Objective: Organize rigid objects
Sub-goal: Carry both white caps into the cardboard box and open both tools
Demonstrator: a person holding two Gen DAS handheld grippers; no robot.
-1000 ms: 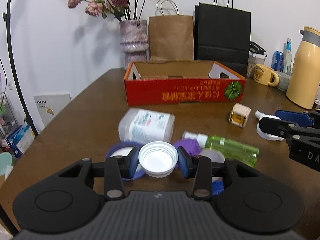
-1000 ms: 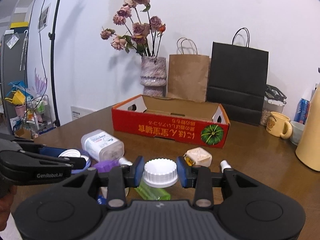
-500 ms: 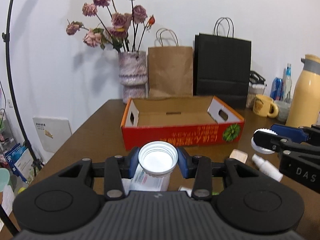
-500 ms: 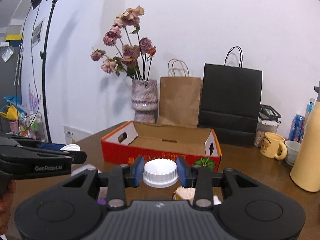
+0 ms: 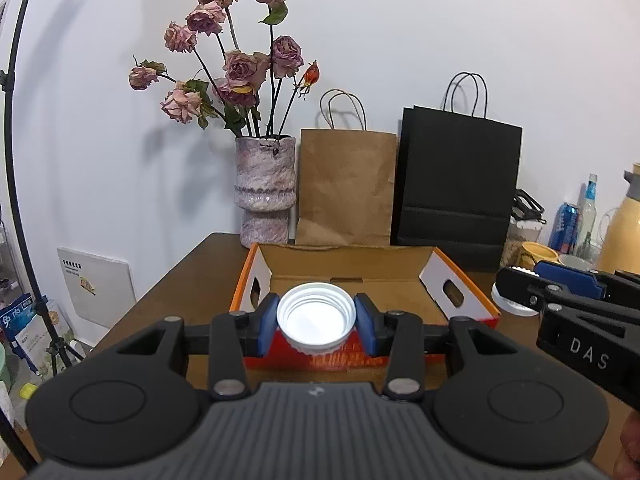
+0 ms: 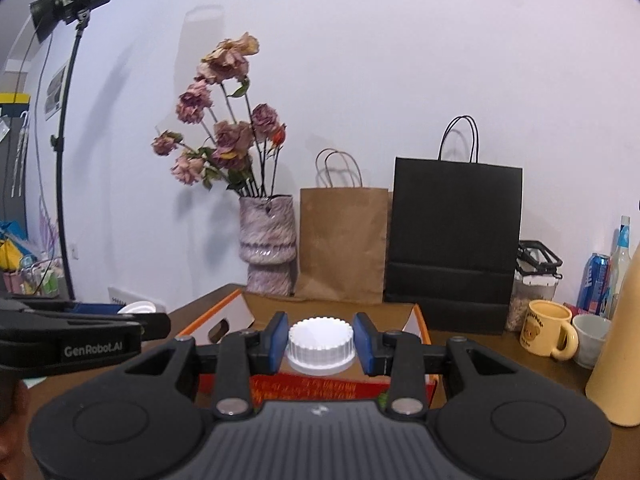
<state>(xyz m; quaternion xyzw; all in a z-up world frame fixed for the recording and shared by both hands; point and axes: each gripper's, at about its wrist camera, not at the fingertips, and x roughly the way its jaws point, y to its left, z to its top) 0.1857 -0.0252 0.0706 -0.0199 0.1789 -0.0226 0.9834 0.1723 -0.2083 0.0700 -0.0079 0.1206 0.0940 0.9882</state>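
- White cap (image 5: pixel 315 317), hollow side up, sits clamped in the left gripper (image 5: pixel 315 322) above the red box's (image 5: pixel 460 284) near wall.
- Right gripper (image 6: pixel 321 340) pinches a ribbed lid (image 6: pixel 321 343); only its view shows the yellow mug (image 6: pixel 549 328) fully.

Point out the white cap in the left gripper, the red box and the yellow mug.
white cap (image 5: pixel 316 317), left wrist view, its hollow inside.
red box (image 5: pixel 352 276), left wrist view, bare cardboard floor.
yellow mug (image 6: pixel 546 330), right wrist view, its printed side.

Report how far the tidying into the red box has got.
Done: nothing visible inside the red box yet.
In hand: left gripper clamps an open-side-up white cap; right gripper clamps a ridged white lid.
Left: place both in the box.
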